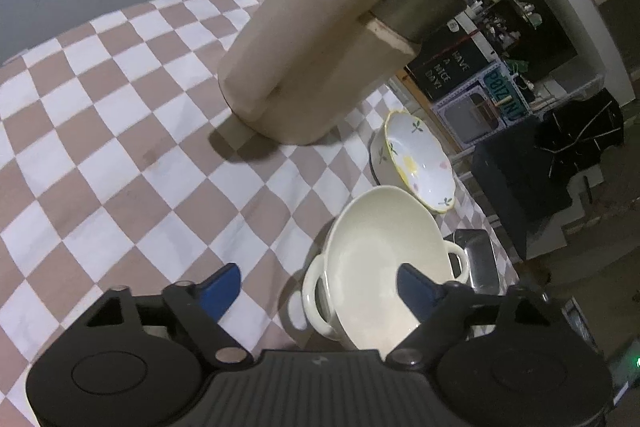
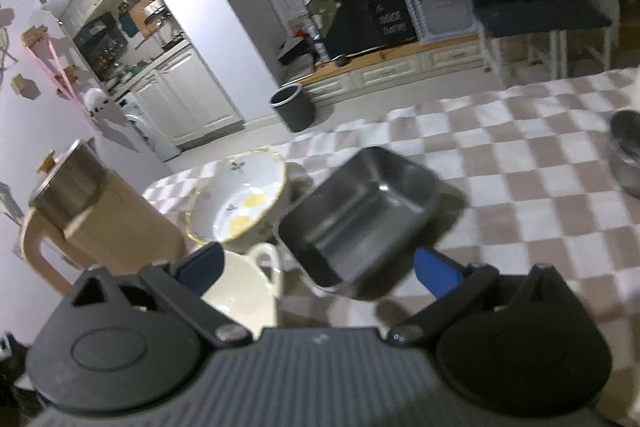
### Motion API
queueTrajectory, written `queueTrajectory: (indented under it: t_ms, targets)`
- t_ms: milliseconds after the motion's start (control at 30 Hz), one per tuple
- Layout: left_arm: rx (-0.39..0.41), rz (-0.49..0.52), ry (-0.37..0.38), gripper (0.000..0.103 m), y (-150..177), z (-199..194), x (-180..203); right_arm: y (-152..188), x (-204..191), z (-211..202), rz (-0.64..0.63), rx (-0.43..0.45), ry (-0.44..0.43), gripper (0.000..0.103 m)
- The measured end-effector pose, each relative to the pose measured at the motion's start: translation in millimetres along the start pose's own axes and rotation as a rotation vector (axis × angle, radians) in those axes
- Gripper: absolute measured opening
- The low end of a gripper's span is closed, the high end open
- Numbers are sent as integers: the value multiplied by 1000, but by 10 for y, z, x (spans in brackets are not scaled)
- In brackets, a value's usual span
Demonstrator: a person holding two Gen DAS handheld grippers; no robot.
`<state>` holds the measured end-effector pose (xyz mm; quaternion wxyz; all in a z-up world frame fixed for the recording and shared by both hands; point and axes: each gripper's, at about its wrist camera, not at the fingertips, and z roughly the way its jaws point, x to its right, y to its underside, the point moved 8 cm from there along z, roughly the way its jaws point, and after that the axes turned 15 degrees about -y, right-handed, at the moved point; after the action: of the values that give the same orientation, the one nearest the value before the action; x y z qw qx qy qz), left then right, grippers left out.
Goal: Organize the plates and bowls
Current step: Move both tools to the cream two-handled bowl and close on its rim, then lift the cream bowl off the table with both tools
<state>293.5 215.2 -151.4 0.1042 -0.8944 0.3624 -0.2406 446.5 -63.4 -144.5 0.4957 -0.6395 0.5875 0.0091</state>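
two grippers hang over a table covered in a brown-and-white checkered cloth [image 1: 100, 131]. the left gripper [image 1: 320, 287] has its blue-tipped jaws spread wide with nothing between them; one blue pad [image 1: 222, 287] sits over the cloth, and the other lies in front of a plain cream bowl [image 1: 380, 251] that is nested in a cream two-handled pot [image 1: 316, 299]. just beyond the cream bowl, a scalloped white bowl with a yellow rim and painted flowers [image 1: 416, 163] rests tilted on another dish near the table edge. a tall beige jug with a steel top and wooden knob [image 1: 316, 47] stands on the cloth behind them.

the right gripper [image 2: 320, 267] is also spread apart and grips nothing. a dark grey square metal dish [image 2: 356, 219] sits on the cloth right ahead of it, its near corner between the two blue pads, though whether either pad touches it cannot be told. the flowered bowl lies just left of the dish, the cream pot handle beside its near corner. a round metal bowl [image 2: 626, 151] shows at the right edge, well apart.
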Motion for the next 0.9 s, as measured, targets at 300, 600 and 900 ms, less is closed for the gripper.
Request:
queueTrajectory:
  t_ms: [300,600,900]
  targets:
    - [-47,48,-8,59,62,225,117,-40,-64,331,-43,-73,-87,53]
    - [-79,96,-5,33,112,304,186,78,-105,544,-61,-129,-113,34]
    - [-105,89,-15,30,106,384,93,117,-201,561,-146,-161,-70,17]
